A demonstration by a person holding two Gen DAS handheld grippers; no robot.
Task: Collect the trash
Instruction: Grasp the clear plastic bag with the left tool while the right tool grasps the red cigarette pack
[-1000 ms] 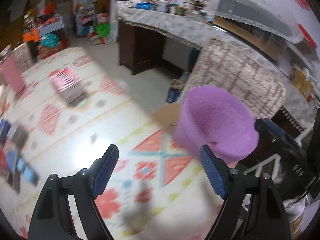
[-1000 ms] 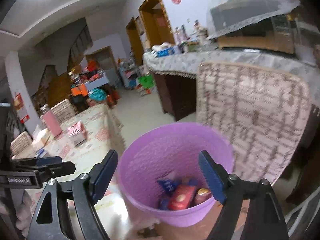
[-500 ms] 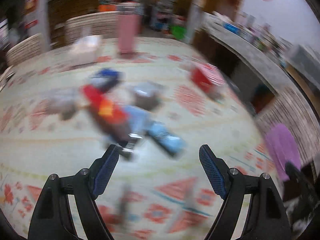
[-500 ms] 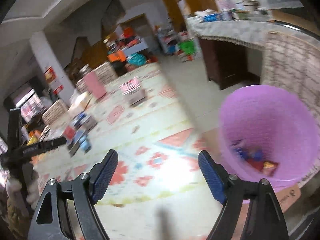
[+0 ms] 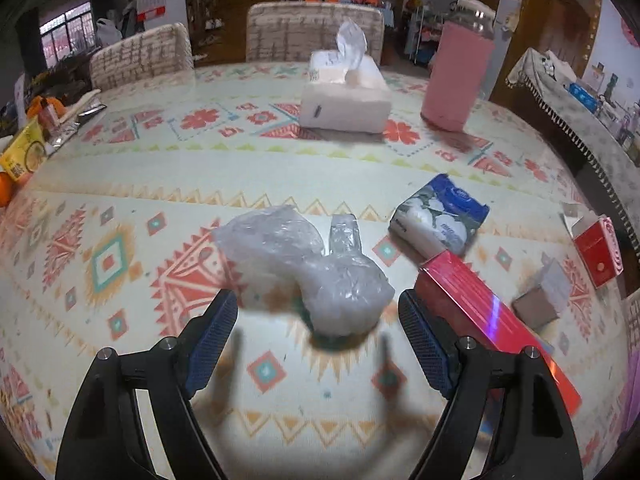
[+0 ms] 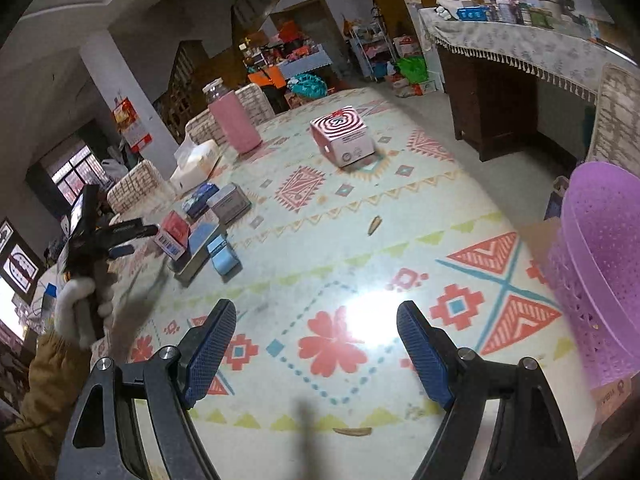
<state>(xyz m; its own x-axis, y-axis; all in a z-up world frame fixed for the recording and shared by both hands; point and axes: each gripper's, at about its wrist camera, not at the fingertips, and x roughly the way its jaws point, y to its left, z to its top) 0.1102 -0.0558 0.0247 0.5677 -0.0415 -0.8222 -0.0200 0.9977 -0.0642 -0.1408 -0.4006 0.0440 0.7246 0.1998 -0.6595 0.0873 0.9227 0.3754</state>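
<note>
In the left wrist view my left gripper is open and empty, just short of a crumpled clear plastic bag on the patterned tablecloth. To its right lie a blue-and-white tissue pack and a long red box. In the right wrist view my right gripper is open and empty above bare tablecloth. The purple perforated trash basket stands at the table's right edge. The left gripper shows there at the far left, over a cluster of small boxes.
A white tissue box and a pink jar stand at the far side. A swirl-patterned box, a small grey box and a red box sit on the table. Chairs and a draped sideboard surround it.
My left gripper swung away from the purple basket to the pile of items and now faces the plastic bag. My right gripper turned from over the basket to the table, the basket now at its right.
</note>
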